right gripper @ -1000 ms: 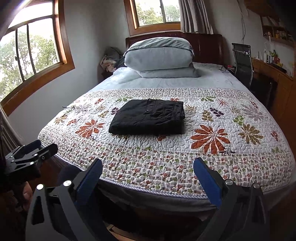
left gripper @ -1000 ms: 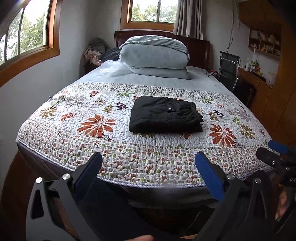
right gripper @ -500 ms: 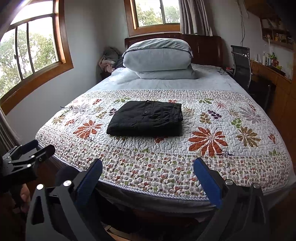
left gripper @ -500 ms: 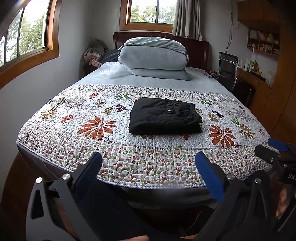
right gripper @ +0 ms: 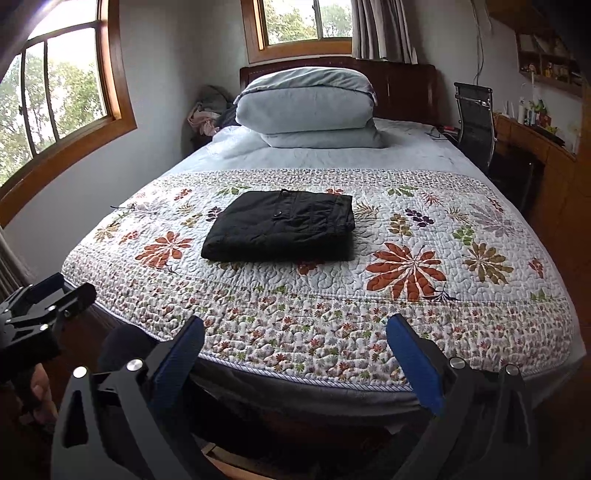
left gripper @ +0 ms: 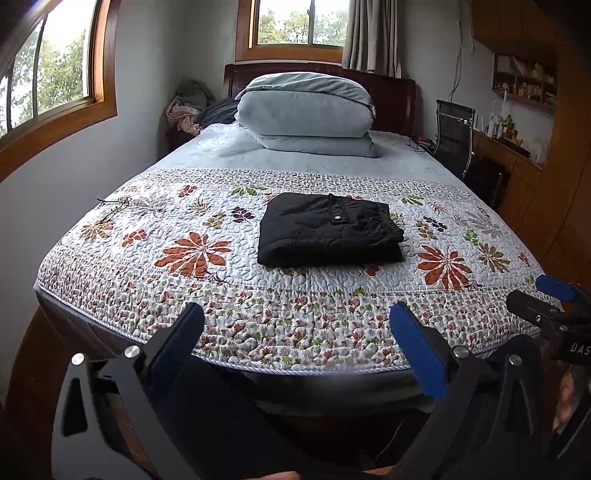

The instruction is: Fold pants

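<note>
Bedroom: floral quilt [left gripper: 207, 291] carries folded black pants [left gripper: 328, 230]
Left hand-held gripper [left gripper: 295, 332] and right hand-held gripper [right gripper: 295, 336] gape wide, empty, off the bed's foot

We are looking at a bed [left gripper: 155, 206] that is wearing a flowered quilt [left gripper: 192, 254] over its near half, while a folded grey duvet [left gripper: 304, 103] is sitting on a pillow [left gripper: 317, 144] up by the dark headboard [right gripper: 402, 88]. A heap of clothes [left gripper: 184, 110] is lying in the corner beside the headboard, and daylight is coming through a window [right gripper: 303, 20] above it and another window [right gripper: 48, 99] on the left wall. On the right a black chair [right gripper: 474, 118] is standing at a wooden desk [right gripper: 535, 147], with small bottles [right gripper: 528, 110] crowding its top and a shelf [left gripper: 524, 81] hanging above.
</note>
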Available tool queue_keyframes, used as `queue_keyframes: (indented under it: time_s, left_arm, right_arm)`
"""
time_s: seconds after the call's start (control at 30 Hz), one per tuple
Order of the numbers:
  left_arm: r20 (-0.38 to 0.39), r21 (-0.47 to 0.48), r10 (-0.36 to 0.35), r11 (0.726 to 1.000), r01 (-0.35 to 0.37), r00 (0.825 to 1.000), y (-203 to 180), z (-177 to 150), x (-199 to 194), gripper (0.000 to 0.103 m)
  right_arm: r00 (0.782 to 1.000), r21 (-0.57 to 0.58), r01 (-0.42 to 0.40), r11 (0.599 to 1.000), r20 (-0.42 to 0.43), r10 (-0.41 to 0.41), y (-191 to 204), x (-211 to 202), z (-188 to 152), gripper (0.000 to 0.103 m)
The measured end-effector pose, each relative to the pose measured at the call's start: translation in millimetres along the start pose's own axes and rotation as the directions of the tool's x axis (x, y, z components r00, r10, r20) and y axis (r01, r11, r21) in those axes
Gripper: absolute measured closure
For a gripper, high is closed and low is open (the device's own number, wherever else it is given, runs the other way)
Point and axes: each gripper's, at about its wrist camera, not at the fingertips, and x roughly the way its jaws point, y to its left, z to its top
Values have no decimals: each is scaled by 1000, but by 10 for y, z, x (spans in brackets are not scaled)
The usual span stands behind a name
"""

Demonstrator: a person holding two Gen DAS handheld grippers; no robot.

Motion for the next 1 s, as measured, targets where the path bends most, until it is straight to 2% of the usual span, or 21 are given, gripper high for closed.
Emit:
queue_keyframes:
  time_s: [1.0]
  left_arm:
    - [-3, 1, 4, 1000, -4, 1000, 10, 11, 6, 3]
  right_arm:
    - [1000, -15, -5, 1000, 0, 5, 28, 3, 24, 4]
